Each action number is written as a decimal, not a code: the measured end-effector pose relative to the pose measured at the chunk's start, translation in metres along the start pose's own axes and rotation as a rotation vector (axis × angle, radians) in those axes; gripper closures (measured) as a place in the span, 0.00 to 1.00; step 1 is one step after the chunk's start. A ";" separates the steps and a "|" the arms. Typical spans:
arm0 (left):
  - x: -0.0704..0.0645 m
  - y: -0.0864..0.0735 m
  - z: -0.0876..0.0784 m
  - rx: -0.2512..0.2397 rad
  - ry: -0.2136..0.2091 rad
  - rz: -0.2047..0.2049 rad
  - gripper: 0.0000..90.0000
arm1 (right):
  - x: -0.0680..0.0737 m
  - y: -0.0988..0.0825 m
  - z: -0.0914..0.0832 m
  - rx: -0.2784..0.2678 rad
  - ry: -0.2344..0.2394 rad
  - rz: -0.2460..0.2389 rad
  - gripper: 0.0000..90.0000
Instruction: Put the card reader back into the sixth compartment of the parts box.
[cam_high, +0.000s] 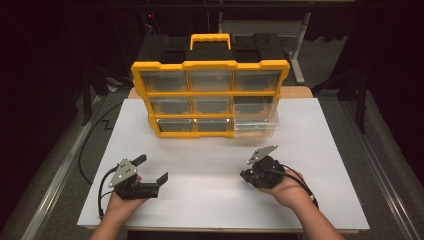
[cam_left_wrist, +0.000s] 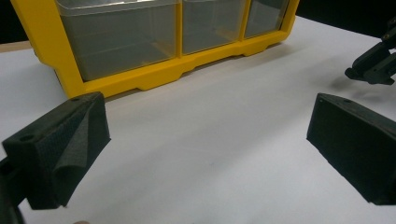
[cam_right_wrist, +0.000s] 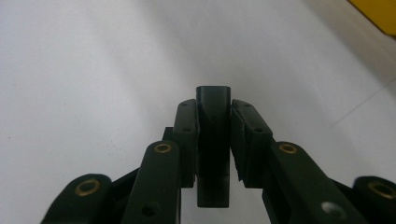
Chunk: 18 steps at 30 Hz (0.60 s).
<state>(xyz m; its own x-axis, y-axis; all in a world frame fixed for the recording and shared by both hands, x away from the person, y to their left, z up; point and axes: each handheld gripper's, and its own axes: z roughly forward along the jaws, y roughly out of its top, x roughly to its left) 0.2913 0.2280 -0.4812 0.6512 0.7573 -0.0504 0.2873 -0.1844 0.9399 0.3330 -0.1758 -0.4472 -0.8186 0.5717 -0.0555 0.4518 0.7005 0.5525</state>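
A yellow organizer (cam_high: 210, 65) with clear drawers stands at the back of the white board; its frame (cam_left_wrist: 140, 77) also fills the top of the left gripper view. Its lower right drawer (cam_high: 256, 126) is pulled out a little. My left gripper (cam_high: 152, 168) rests on the board at the front left, its jaws (cam_left_wrist: 205, 154) wide open with nothing between them. My right gripper (cam_high: 246, 175) hovers at the front right, pointing left. It (cam_right_wrist: 213, 116) is shut on a small black plastic part (cam_right_wrist: 213, 95), which stands upright between the pads.
The white board (cam_high: 210, 160) lies between the grippers and the organizer. Cables trail from both grippers toward the front edge. Dark floor and metal rails flank the table. A yellow corner of the organizer (cam_right_wrist: 376, 14) shows in the right gripper view.
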 end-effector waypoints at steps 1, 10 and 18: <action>0.000 0.000 0.000 0.000 -0.001 0.001 0.00 | -0.001 -0.001 -0.001 -0.001 0.005 0.005 0.83; 0.000 0.000 0.001 0.001 -0.002 0.001 0.00 | -0.005 -0.006 -0.014 0.035 -0.010 -0.004 0.83; -0.001 0.000 0.001 -0.003 -0.005 -0.002 0.00 | -0.012 -0.012 -0.027 0.069 -0.018 0.004 0.83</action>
<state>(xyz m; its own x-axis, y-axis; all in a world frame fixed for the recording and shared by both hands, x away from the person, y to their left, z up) 0.2911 0.2270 -0.4815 0.6542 0.7544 -0.0539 0.2867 -0.1814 0.9407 0.3276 -0.2026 -0.4309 -0.8101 0.5822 -0.0689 0.4792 0.7254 0.4941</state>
